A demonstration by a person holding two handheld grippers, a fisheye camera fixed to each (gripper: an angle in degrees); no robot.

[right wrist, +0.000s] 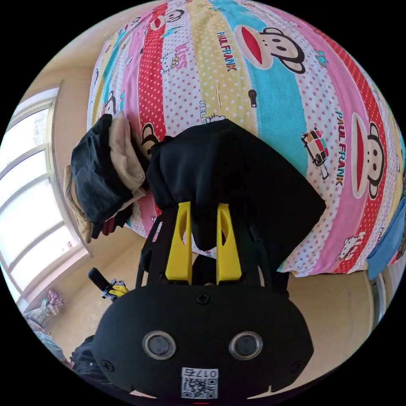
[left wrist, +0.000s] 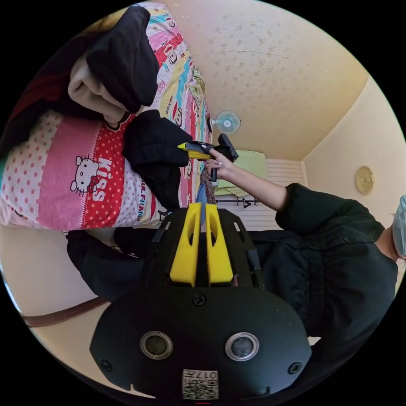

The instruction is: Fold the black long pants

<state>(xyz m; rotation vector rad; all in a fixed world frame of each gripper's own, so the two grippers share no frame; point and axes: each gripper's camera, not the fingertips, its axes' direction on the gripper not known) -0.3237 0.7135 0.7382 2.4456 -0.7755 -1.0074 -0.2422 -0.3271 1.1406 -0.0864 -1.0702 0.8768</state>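
The black long pants lie as a folded bundle on the cartoon-print bed sheet, near its edge. My right gripper is shut on the near fold, with black cloth bunched between its yellow jaws. In the left gripper view the same bundle rests on the sheet, and the right gripper, held in a person's hand, bites its edge. My left gripper hangs off the bed with its jaws together and nothing in them. It shows small as the left gripper in the right gripper view.
A pile of folded black and beige clothes sits on the bed beside the pants, and the same pile appears in the left gripper view. A person in a black jacket stands by the bed. There is a window and a small fan.
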